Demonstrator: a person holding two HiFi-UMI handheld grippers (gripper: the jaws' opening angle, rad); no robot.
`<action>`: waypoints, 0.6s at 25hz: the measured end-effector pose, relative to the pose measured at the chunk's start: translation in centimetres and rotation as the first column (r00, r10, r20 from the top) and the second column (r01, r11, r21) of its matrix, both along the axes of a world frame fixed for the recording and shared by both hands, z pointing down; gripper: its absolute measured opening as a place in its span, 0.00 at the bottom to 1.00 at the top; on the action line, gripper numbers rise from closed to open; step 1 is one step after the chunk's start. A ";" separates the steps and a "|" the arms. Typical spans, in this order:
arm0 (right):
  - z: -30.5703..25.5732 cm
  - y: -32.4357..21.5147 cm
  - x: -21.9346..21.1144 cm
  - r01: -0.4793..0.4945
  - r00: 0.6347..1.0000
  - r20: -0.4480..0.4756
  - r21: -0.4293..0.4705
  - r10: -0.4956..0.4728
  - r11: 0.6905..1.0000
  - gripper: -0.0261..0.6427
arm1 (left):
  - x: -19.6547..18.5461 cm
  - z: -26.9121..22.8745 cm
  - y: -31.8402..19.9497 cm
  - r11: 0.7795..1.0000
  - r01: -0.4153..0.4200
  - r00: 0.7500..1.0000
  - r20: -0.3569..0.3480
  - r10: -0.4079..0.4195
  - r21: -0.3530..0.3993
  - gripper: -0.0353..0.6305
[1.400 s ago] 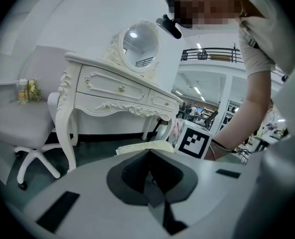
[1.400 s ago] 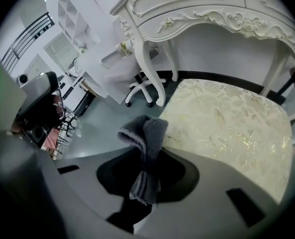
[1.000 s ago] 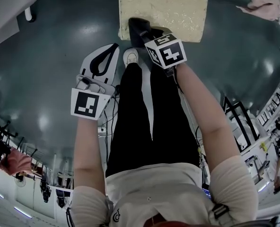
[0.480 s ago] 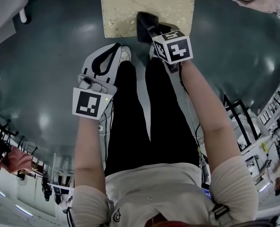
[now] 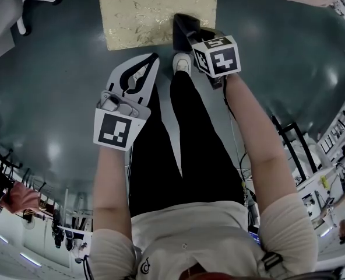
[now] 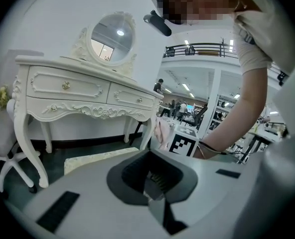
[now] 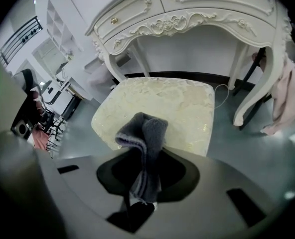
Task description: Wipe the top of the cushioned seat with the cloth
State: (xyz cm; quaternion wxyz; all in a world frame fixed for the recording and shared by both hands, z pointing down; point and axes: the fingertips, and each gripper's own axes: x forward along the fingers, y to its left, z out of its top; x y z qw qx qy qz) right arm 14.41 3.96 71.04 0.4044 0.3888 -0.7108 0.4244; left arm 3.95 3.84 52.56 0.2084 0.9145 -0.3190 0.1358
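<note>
The cushioned seat [image 5: 155, 7] is a pale cream square with a gold pattern, low on the dark floor in front of me. In the right gripper view the seat [image 7: 180, 106] lies just ahead of the jaws. My right gripper [image 5: 187, 34] is shut on a dark grey cloth [image 7: 143, 143], which hangs folded over the seat's near right edge. My left gripper [image 5: 144, 69] is white and hovers over the floor just short of the seat's near edge. Its jaws look shut with nothing between them [image 6: 156, 185].
A white carved dressing table [image 7: 187, 9] with an oval mirror [image 6: 110, 39] stands behind the seat. A pink garment [image 7: 287, 98] hangs by its right leg. A chair base [image 5: 32, 2] is at the far left. My legs and one shoe [image 5: 181, 63] are between the grippers.
The seat has slid leftward in the head view as I shifted. My left gripper has come forward toward its near edge. The right gripper still holds the cloth at the seat's front right.
</note>
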 end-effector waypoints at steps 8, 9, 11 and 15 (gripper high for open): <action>0.6 0.9 6.5 -0.018 0.998 -0.058 -0.004 0.018 1.000 0.17 | 4.1 0.2 0.4 1.000 -0.002 1.000 -0.009 0.002 -0.004 0.07; 0.7 0.9 7.1 -0.022 0.998 -0.064 -0.006 0.021 1.000 0.17 | 4.6 0.3 0.3 1.000 -0.008 1.000 -0.004 0.008 -0.002 0.07; 0.9 0.9 8.5 -0.022 0.996 -0.087 -0.005 0.022 1.000 0.17 | 5.4 0.5 0.1 1.000 -0.014 1.000 0.003 0.014 0.003 0.07; 1.3 1.2 11.4 -0.036 0.987 -0.155 -0.009 0.035 0.999 0.17 | 6.8 0.0 -0.2 1.000 -0.014 1.000 -0.008 0.014 0.018 0.07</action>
